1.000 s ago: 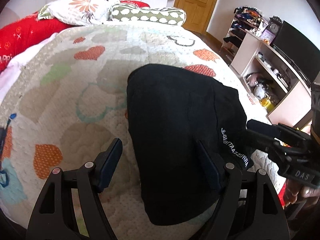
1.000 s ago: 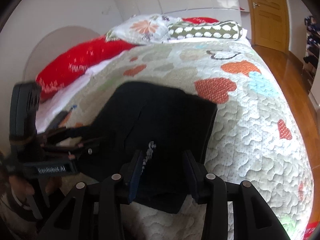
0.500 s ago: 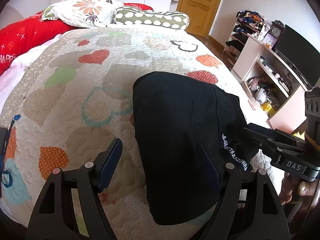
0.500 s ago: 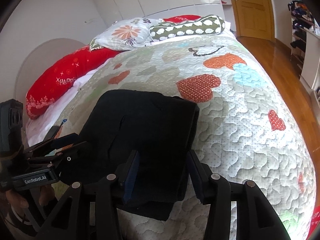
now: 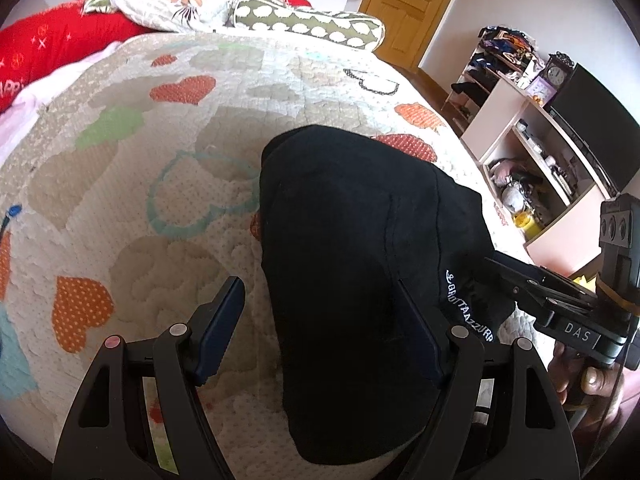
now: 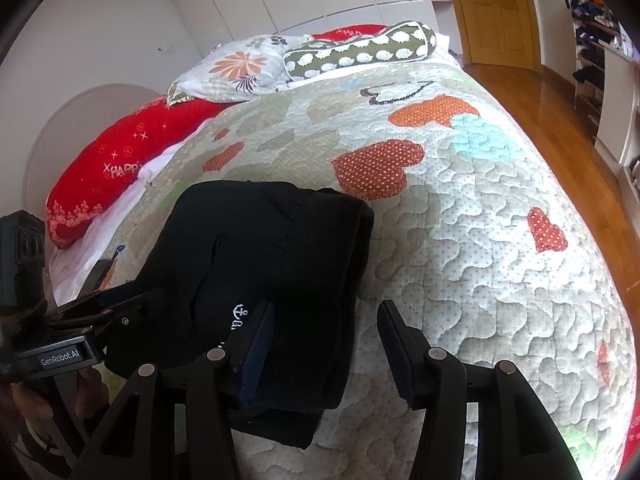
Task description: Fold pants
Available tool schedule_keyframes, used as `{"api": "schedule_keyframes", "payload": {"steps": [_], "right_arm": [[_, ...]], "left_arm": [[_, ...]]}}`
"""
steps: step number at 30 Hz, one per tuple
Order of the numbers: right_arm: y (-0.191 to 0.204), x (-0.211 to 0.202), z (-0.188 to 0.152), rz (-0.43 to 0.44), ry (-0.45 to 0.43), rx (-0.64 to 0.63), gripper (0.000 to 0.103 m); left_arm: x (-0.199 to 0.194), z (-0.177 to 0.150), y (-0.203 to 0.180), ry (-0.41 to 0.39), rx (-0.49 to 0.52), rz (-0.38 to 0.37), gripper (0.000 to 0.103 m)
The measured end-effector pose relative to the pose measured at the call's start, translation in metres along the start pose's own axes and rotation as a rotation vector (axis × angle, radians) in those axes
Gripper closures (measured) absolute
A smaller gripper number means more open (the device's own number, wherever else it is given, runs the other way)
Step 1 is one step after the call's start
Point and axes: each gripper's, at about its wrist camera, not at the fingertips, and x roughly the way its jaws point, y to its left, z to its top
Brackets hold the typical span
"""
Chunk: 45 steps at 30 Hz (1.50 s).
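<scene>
The black pants (image 5: 360, 248) lie folded into a compact stack on the heart-patterned quilt (image 5: 140, 184), white lettering near their right edge. My left gripper (image 5: 320, 320) is open above the stack's near left edge, holding nothing. The pants also show in the right wrist view (image 6: 272, 256). My right gripper (image 6: 326, 340) is open over the stack's near right edge, empty. Each gripper appears in the other's view: the right one (image 5: 504, 276) at the pants' right side, the left one (image 6: 116, 304) at their left side.
Red, floral and green dotted pillows (image 6: 360, 52) lie at the head of the bed. A shelf unit with clutter and a dark screen (image 5: 560, 128) stands to the right. A wooden door (image 6: 496, 8) and wood floor (image 6: 568, 104) lie beyond the bed.
Both grippers have drawn back and up from the folded pants. The right gripper has opened wider and shifted right. The pants have stayed in place.
</scene>
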Motion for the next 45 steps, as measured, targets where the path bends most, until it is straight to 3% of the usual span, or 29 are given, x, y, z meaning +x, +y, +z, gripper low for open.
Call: {"api": "schedule_keyframes", "payload": {"steps": [11, 18, 20, 22, 27, 29, 37, 40, 45], "right_arm": [[-0.009, 0.003, 0.007, 0.016, 0.003, -0.027, 0.049], [-0.008, 0.007, 0.012, 0.047, 0.021, -0.062, 0.048], [-0.009, 0.008, 0.013, 0.056, 0.027, -0.066, 0.048], [-0.011, 0.010, 0.013, 0.064, 0.033, -0.063, 0.048], [-0.013, 0.015, 0.018, 0.086, 0.043, -0.061, 0.047], [-0.013, 0.017, 0.019, 0.092, 0.046, -0.063, 0.046], [-0.018, 0.023, 0.021, 0.114, 0.053, -0.042, 0.042], [-0.017, 0.023, 0.021, 0.110, 0.052, -0.046, 0.040], [-0.017, 0.023, 0.022, 0.106, 0.053, -0.049, 0.040]], "left_arm": [[0.013, 0.002, -0.012, 0.037, -0.014, 0.023, 0.025], [0.021, 0.001, -0.005, 0.087, -0.081, 0.009, 0.023], [0.022, 0.001, -0.003, 0.100, -0.100, 0.002, 0.021], [0.025, -0.001, -0.001, 0.118, -0.114, 0.010, 0.011], [0.025, -0.004, -0.003, 0.120, -0.098, 0.018, 0.010], [0.027, -0.006, -0.002, 0.125, -0.096, 0.021, 0.001], [0.026, -0.004, 0.000, 0.149, -0.061, 0.016, 0.001], [0.015, 0.001, 0.001, 0.137, -0.050, 0.027, 0.001], [-0.001, 0.009, -0.003, 0.043, 0.017, 0.064, 0.001]]}}
